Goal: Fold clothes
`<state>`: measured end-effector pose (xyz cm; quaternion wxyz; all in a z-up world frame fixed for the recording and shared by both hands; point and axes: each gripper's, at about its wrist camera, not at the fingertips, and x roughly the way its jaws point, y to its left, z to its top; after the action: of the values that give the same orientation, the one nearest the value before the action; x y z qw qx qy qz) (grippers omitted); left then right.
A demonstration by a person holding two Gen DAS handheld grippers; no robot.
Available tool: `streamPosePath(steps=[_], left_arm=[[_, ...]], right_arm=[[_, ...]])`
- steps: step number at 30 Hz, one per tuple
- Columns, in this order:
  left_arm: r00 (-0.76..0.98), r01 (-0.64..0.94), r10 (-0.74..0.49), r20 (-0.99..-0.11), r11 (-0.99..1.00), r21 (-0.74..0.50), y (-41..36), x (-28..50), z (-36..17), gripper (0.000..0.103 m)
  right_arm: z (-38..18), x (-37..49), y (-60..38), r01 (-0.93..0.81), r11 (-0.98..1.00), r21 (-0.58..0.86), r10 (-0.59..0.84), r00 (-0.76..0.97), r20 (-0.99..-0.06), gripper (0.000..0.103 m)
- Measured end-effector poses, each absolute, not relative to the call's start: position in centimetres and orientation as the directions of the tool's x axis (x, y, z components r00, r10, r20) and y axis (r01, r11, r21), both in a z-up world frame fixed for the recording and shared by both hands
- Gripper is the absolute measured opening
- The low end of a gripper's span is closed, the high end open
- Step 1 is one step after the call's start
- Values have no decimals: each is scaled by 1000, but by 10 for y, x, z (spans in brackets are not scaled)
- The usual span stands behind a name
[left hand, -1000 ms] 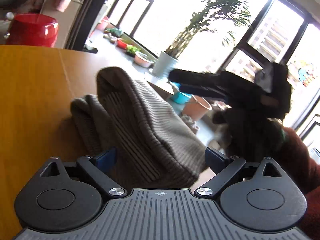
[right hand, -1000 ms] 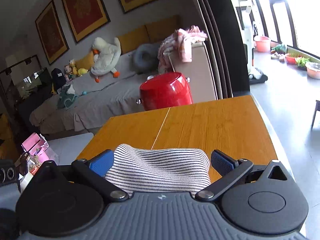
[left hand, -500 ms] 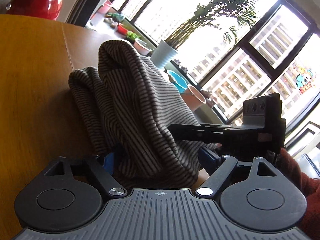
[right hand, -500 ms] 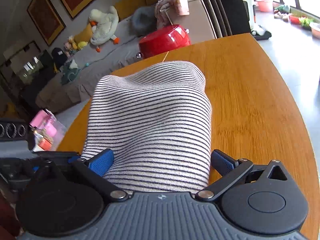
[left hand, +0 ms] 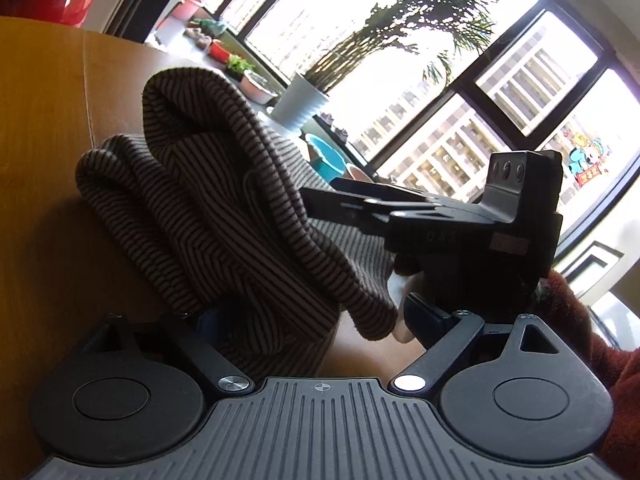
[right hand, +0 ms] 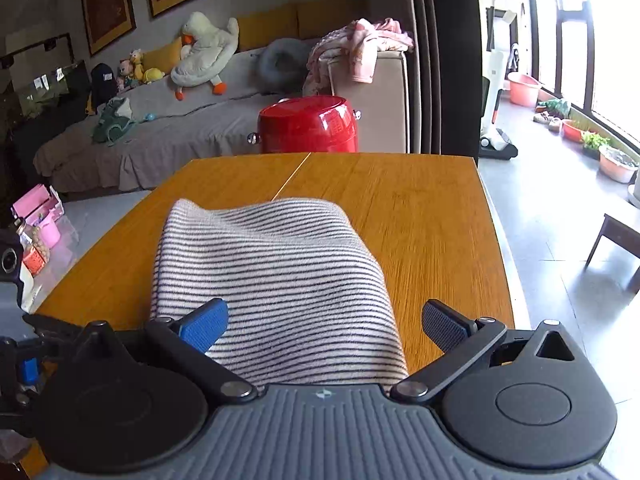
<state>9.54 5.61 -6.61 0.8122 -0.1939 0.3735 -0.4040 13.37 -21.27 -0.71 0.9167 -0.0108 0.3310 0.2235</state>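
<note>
A garment with thin dark stripes (left hand: pixel 224 216) lies bunched in thick folds on the wooden table (left hand: pixel 40 140). My left gripper (left hand: pixel 316 320) is open, its fingers wide apart, and a fold of cloth hangs over the left finger and hides it. My right gripper (left hand: pixel 320 196) reaches in from the right at the cloth's side. In the right wrist view the striped garment (right hand: pixel 276 272) lies as a rounded stack between the blue pads (right hand: pixel 204 324) of my right gripper (right hand: pixel 324 324), which is open and straddles the near end.
A red pot (right hand: pixel 308 124) stands past the table's far edge. The table's right edge (right hand: pixel 496 240) drops to a tiled floor with a stool and plant pots. A sofa with soft toys (right hand: pixel 204 52) is behind. A person's red sleeve (left hand: pixel 600 340) holds the right gripper.
The right gripper came down from above the cloth to its side. In the right wrist view the garment bulged up half a second ago and now lies lower and flatter. Both grippers stayed wide.
</note>
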Motion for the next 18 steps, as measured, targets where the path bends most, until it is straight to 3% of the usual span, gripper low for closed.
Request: streamPosePath(steps=[3, 6, 10, 13, 18], left_arm=[[475, 518, -740, -475, 672, -528, 76, 92, -50, 94], [599, 442, -591, -540, 807, -392, 97, 99, -39, 94], [735, 369, -325, -594, 928, -52, 85, 118, -36, 93], [760, 396, -258, -597, 912, 110, 67, 127, -42, 93], [741, 416, -270, -615, 903, 105, 58, 141, -51, 94]], right_arm=[[-15, 128, -206, -422, 904, 72, 372, 693, -618, 103], [-18, 126, -206, -418, 906, 68, 370, 702, -609, 103], [-22, 125, -209, -417, 905, 82, 378, 703, -602, 103], [-22, 127, -210, -414, 905, 93, 382, 701, -602, 103], [-26, 128, -215, -409, 902, 137, 404, 691, -600, 103]])
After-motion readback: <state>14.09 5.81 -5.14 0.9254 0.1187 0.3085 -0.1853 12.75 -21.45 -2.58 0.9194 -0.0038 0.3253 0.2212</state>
